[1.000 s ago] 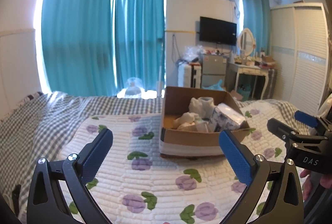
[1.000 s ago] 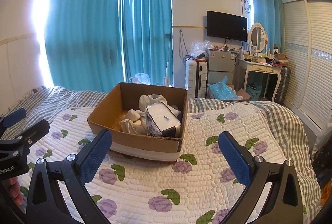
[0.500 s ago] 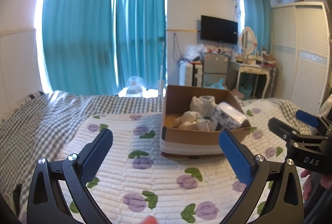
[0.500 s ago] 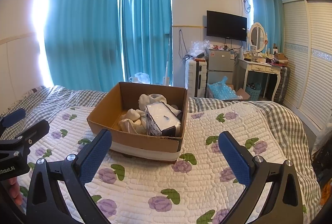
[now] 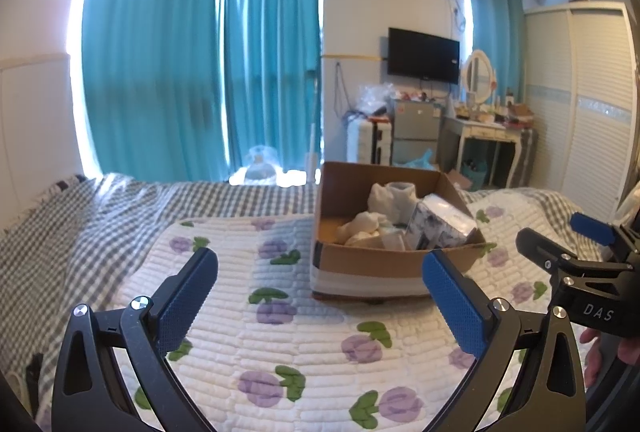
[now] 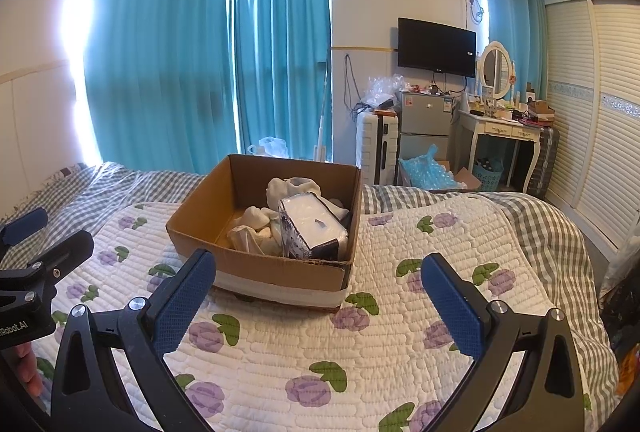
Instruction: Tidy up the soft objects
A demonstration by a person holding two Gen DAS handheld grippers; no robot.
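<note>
Presently listed: open brown cardboard box [image 6: 262, 264] on the white quilted bedspread with purple flowers [image 6: 400, 344], holding cream soft cloth bundles [image 6: 256, 222] and a plastic-wrapped white tissue pack [image 6: 312, 226], gathered in one corner, apparently already sorted. Left gripper [image 5: 320, 296] and right gripper [image 6: 318, 296]: both spread wide, holding nothing, hovering short of the box, likely between steps.
</note>
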